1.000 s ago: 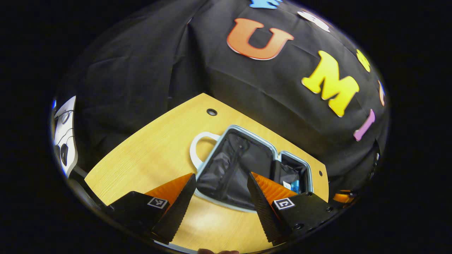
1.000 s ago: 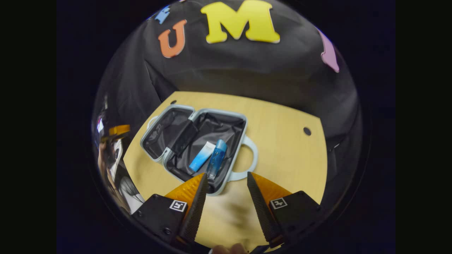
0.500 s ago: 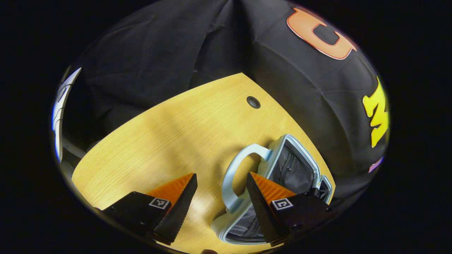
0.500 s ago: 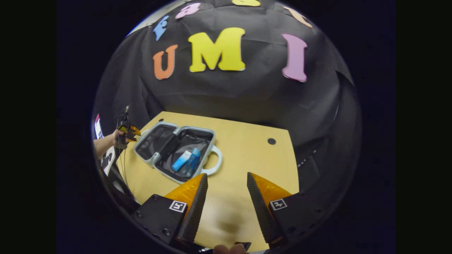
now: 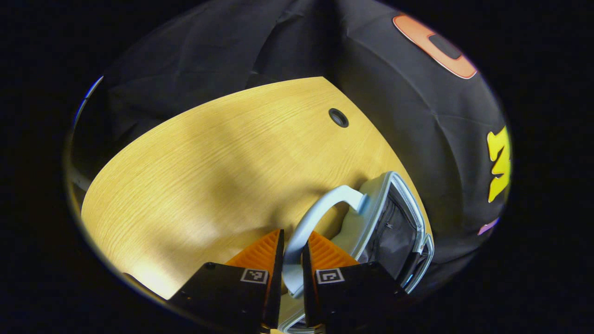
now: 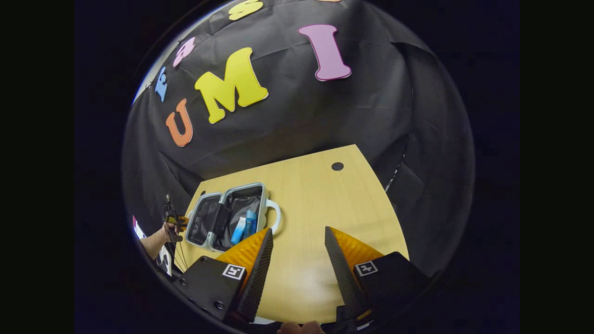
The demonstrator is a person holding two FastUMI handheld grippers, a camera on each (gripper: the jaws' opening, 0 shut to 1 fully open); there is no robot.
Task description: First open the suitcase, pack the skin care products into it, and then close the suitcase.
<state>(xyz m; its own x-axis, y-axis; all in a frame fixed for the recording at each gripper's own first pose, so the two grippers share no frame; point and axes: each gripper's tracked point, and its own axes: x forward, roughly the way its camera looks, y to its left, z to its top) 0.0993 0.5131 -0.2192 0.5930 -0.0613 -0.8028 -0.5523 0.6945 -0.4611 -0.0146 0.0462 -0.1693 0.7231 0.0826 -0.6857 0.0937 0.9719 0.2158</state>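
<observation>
The left gripper (image 5: 292, 264) has its two fingers pinched on the pale handle (image 5: 312, 218) of the suitcase (image 5: 394, 222), the handle's loop arching up from between them and over to the case's rim. In the left gripper view the suitcase lies open at the right edge of the wooden tabletop (image 5: 209, 162), its dark lining showing. Over in the right gripper view, the right gripper (image 6: 294, 253) hangs above bare wood with its fingers spread wide, nothing between them, well apart from the case. From there the suitcase (image 6: 218, 220) sits splayed flat near the tabletop's far left corner, and two blue skin care products (image 6: 244, 228) lie side by side in the half with the handle. A hand (image 6: 169, 230) holds the other gripper at the case's left side.
</observation>
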